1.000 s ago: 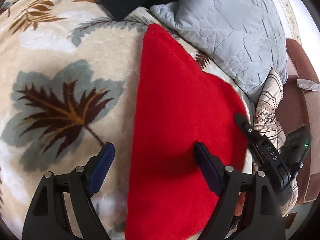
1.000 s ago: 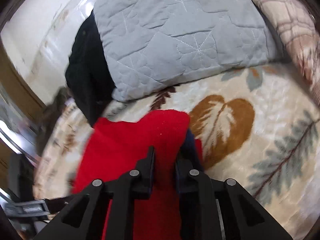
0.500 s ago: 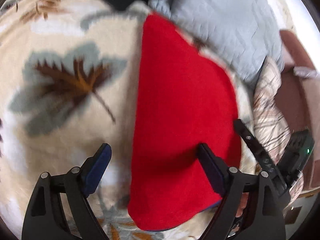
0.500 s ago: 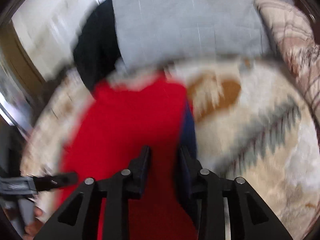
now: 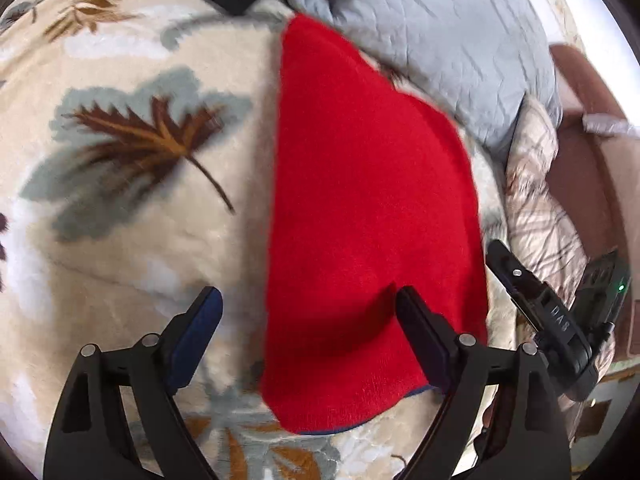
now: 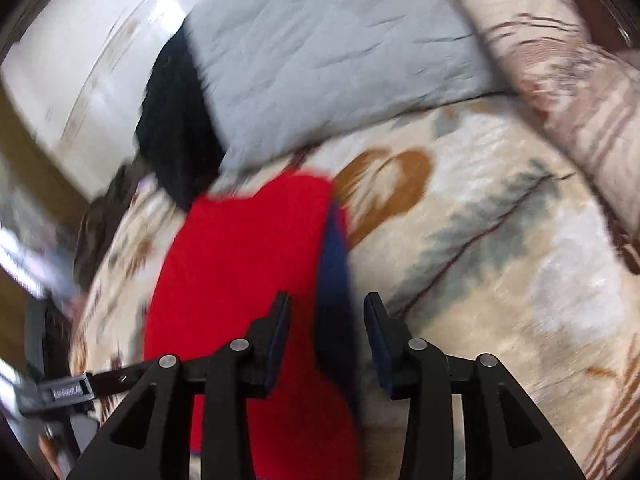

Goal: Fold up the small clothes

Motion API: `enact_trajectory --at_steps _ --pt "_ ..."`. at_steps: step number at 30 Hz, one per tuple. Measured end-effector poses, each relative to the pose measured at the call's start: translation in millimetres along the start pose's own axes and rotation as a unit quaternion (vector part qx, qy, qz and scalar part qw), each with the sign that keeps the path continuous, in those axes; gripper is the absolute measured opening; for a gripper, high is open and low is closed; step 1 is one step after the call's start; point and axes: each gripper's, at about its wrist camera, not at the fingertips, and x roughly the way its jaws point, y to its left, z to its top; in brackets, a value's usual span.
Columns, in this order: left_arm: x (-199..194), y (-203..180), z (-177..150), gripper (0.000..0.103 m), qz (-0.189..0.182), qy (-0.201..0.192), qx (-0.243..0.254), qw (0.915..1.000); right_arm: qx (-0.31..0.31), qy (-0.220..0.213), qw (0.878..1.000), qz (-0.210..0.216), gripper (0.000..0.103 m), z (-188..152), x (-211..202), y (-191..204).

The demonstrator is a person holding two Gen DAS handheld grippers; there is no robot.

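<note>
Folded red garment (image 5: 368, 208) lies flat on a leaf-patterned blanket (image 5: 132, 184).
Left gripper (image 5: 308, 300) hovers spread wide over its near end; right gripper (image 6: 326, 306), parted, straddles the blue-lined edge, gripping nothing.

My black claws carry dark blue pads (image 5: 196, 332). The garment (image 5: 360, 200) is plain red with a navy edge (image 6: 334, 264). The blanket (image 5: 120, 208) is cream with brown and grey-green leaves. The quilt (image 5: 440, 40) is pale grey, beside a beige striped pillow (image 6: 568, 80).
</note>
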Motion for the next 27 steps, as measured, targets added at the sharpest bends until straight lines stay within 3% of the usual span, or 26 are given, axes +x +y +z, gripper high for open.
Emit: enact_trajectory --at_steps 1,4,6,7,10,15,18,21,27 --pt "-3.4 6.0 4.7 0.089 -0.004 -0.005 -0.01 0.9999 0.017 -0.001 1.0 0.002 0.055 3.7 0.7 -8.7" --pt "-2.4 20.9 18.0 0.089 -0.03 0.0 -0.044 0.9986 0.072 0.022 0.997 0.03 0.058 6.8 16.3 -31.6" --pt "3.8 27.0 24.6 0.089 -0.055 0.01 -0.062 0.9965 0.096 0.037 0.992 0.072 0.059 3.8 31.8 -36.4" --pt "8.6 26.2 26.5 0.089 -0.067 0.016 -0.067 0.9954 0.1 0.04 0.991 0.083 0.064 2.5 37.7 -36.2" --pt "20.3 22.2 28.7 0.09 -0.089 0.028 -0.065 0.9935 0.099 0.039 0.99 0.096 0.076 -0.5 53.1 -30.1" --pt "35.3 15.8 32.7 0.09 -0.115 0.044 -0.075 0.9896 0.053 0.073 0.986 0.137 0.079 4.6 68.2 -11.7" --pt "42.3 14.1 35.0 0.096 -0.124 0.044 -0.085 0.9877 0.007 0.094 0.989 0.118 0.084 5.6 77.1 3.0" --pt "45.2 8.8 36.5 0.098 -0.122 0.04 -0.082 0.9883 0.03 0.104 0.986 0.13 0.091 8.5 83.6 1.0" --pt "48.8 -4.1 34.9 0.098 -0.104 0.044 -0.065 0.9915 0.02 0.127 0.986 0.107 0.088 9.6 86.3 8.0"
